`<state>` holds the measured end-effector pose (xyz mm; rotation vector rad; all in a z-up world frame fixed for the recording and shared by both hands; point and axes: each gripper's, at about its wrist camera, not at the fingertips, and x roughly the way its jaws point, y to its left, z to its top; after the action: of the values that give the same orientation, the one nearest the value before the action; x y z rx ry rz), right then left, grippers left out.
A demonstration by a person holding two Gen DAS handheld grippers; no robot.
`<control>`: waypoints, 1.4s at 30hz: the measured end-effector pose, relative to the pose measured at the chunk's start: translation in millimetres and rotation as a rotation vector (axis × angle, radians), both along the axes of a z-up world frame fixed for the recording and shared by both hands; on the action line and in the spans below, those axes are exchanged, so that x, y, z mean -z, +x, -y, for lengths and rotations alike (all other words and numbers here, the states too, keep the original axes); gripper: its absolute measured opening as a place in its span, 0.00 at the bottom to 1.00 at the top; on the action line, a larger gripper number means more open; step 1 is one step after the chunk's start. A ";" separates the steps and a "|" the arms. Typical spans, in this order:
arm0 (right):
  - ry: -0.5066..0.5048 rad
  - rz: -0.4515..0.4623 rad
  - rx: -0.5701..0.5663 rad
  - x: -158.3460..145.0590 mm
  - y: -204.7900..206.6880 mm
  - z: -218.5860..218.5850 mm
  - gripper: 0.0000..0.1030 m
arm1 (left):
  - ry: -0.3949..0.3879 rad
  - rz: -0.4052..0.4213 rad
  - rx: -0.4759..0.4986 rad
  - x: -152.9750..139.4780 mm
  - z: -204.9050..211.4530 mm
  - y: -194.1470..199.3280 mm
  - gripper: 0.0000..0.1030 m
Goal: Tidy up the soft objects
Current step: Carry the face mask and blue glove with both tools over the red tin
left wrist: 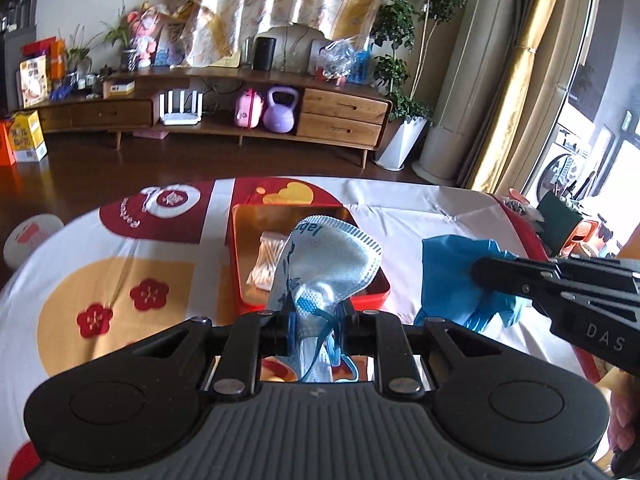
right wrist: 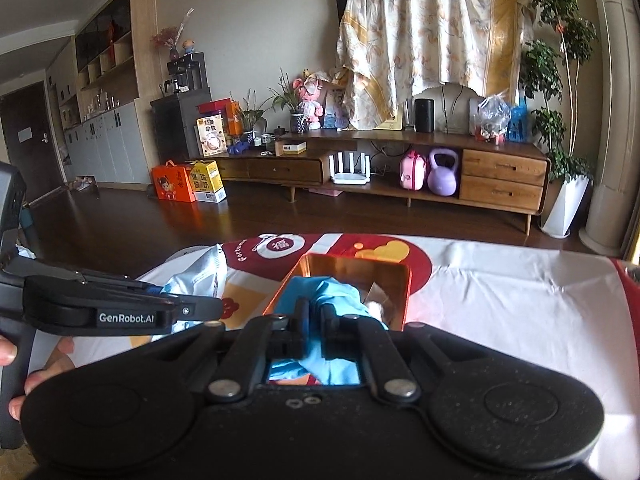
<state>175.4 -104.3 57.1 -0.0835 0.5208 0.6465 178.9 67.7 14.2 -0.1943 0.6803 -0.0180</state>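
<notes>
A pale blue face mask [left wrist: 324, 268] is clamped by the left gripper [left wrist: 316, 322] above the orange tray [left wrist: 376, 292] — long axis pointing away, up. A crumpled blue glove [right wrist: 320, 292] is pinched by the right gripper [right wrist: 316, 320] beside it — no clear axis

A long, low wooden media console [right wrist: 384, 172] runs along the pale far wall above a dark, glossy wood floor [right wrist: 120, 224], facing the tool. A floral yellow-and-cream cloth [right wrist: 424, 40] hangs draped over it. Leafy potted trees in a white planter [right wrist: 560, 204] stand right, where daylight enters through gold curtains [left wrist: 520, 80].
</notes>
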 end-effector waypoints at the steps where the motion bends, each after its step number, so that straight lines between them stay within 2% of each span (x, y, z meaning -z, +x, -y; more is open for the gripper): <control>1: -0.003 0.001 0.001 -1.1 3.5 -1.3 0.06 | 0.008 0.001 0.002 -1.2 0.3 3.7 0.18; 10: -0.025 0.022 -0.003 -1.7 27.6 -13.9 0.05 | 0.054 0.009 0.009 -7.9 -4.1 37.2 0.18; 18: -0.046 0.031 -0.011 1.5 54.0 -27.3 0.04 | 0.049 0.010 0.026 -6.0 -11.2 74.5 0.18; 27: -0.076 0.030 -0.029 12.7 84.3 -44.9 0.04 | 0.037 -0.027 -0.002 13.6 -22.5 118.8 0.18; 31: -0.079 0.010 -0.032 25.5 96.4 -49.6 0.04 | 0.028 -0.027 -0.010 24.3 -25.4 134.6 0.18; 42: -0.114 -0.052 -0.033 64.5 123.7 -57.8 0.04 | 0.045 -0.098 -0.007 60.5 -24.9 180.7 0.18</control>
<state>299.1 -46.5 -7.5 -0.1828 0.6078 0.6524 359.6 92.7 -46.3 -0.1557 0.7765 0.0139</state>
